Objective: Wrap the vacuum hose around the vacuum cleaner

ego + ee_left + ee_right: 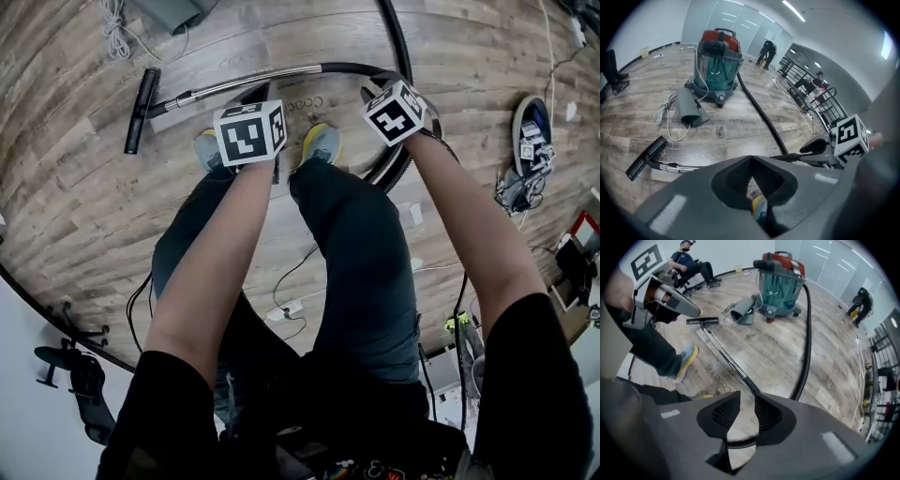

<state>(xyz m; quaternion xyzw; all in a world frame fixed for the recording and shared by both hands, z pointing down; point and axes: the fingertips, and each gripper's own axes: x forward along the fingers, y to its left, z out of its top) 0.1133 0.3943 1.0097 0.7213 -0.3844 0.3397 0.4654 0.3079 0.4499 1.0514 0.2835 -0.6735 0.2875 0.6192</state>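
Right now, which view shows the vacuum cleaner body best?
Left gripper view: the vacuum cleaner stands whole and fairly central there, with red lid, teal tank, wheeled base, and the hose running from it across the floor. The right gripper view shows it whole too, but up near the frame's top edge. The head view doesn't show it.

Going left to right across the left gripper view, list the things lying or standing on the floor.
Floor nozzle → white cord → grey attachment → vacuum cleaner → black hose.
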